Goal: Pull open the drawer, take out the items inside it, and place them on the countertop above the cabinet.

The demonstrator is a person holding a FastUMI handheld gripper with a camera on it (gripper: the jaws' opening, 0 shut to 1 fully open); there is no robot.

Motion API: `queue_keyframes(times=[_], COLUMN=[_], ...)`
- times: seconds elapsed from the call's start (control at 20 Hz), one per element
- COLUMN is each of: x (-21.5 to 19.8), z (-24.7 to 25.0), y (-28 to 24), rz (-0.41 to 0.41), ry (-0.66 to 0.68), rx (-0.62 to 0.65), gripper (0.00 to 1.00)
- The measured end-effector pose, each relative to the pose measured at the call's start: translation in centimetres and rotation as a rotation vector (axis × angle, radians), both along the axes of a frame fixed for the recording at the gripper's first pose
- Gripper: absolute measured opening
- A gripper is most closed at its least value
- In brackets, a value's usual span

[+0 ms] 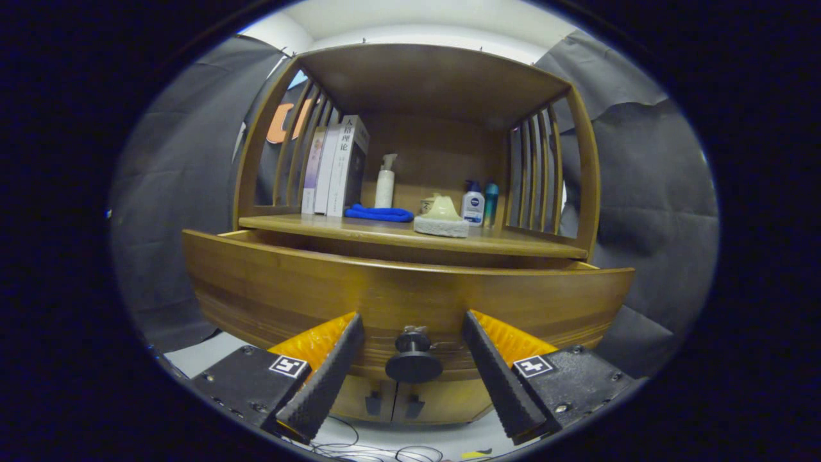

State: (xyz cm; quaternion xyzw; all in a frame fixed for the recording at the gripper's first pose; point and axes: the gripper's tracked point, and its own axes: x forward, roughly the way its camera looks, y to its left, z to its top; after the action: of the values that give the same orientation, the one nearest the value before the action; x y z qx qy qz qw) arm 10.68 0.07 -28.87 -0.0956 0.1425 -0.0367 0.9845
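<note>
A wooden cabinet fills the view, and its drawer (410,295) stands pulled out toward me, so I face the curved front panel. A dark round knob (413,359) juts from the panel's lower middle. My gripper (413,321) is open, its two fingers spread to either side of the knob without touching it. The drawer's inside is hidden behind the front panel. Above the drawer lies the countertop (513,242), a wooden shelf under a roofed frame.
On the countertop stand three books (333,167), a white pump bottle (385,183), a blue cloth (378,213), a pale sponge with a cream piece on it (441,221) and two small bottles (481,204). Cabinet doors (394,401) sit below the drawer. Cables (385,452) lie on the floor.
</note>
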Motion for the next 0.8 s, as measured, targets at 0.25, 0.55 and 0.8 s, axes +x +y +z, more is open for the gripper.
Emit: queue_keyframes(times=[0.25,0.55,0.8], x=[-0.35,-0.35,-0.43], z=[0.05,0.08,-0.12], y=[-0.11,-0.2,-0.24], rz=[-0.005,-0.014,-0.023], ry=[0.021,0.046,0.068], rx=[0.001,-0.007,-0.01], gripper=[1.0,1.0,1.0])
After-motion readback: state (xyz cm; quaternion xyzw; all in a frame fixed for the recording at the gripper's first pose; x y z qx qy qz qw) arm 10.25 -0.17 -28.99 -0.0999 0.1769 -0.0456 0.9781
